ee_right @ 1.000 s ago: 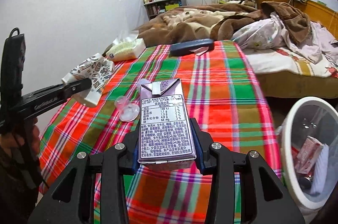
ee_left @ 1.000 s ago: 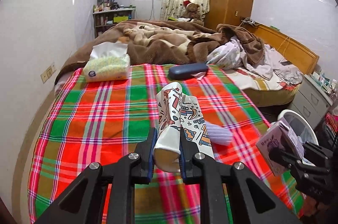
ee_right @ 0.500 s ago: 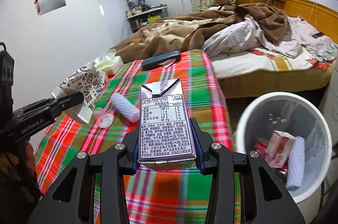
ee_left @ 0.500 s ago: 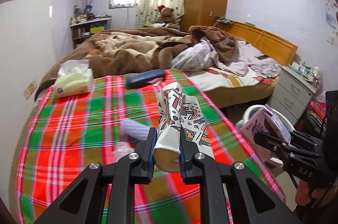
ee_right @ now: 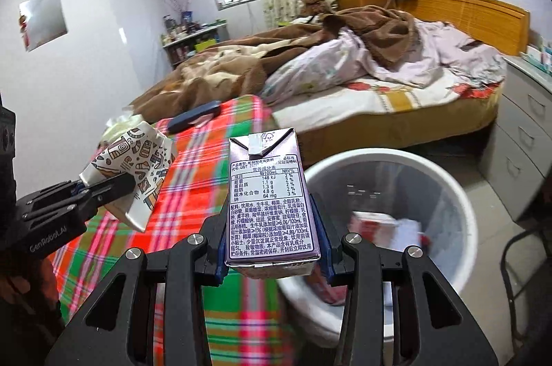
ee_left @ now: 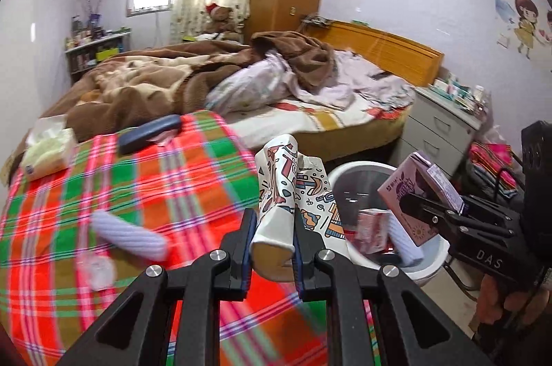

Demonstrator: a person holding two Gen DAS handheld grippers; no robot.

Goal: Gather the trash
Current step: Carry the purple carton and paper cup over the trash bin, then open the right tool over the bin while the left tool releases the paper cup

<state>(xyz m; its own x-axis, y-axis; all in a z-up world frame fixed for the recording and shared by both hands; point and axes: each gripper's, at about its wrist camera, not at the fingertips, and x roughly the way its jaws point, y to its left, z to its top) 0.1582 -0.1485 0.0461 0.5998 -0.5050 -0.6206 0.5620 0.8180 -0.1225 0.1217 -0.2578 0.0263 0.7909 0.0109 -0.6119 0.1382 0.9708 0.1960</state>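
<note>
My left gripper [ee_left: 272,229] is shut on a crumpled patterned paper cup [ee_left: 289,190], held over the plaid table's right edge; it also shows in the right wrist view [ee_right: 132,172]. My right gripper [ee_right: 272,229] is shut on a purple milk carton [ee_right: 270,200], held at the rim of a white trash bin [ee_right: 445,179]. The carton [ee_left: 417,193] hangs over the bin [ee_left: 348,172] in the left wrist view. The bin holds a red-and-white pack [ee_left: 372,229] and white paper.
On the plaid tablecloth [ee_left: 172,179] lie a white ribbed roll [ee_left: 129,233], a small clear lid [ee_left: 96,271], a tissue pack [ee_left: 48,152] and a dark blue case [ee_left: 150,133]. An unmade bed [ee_left: 276,83] lies behind. A grey drawer unit [ee_left: 438,131] stands right of the bin.
Both grippers have swung right from over the table toward the bin, still holding the cup and the carton. The bin is now closer and larger in both views.
</note>
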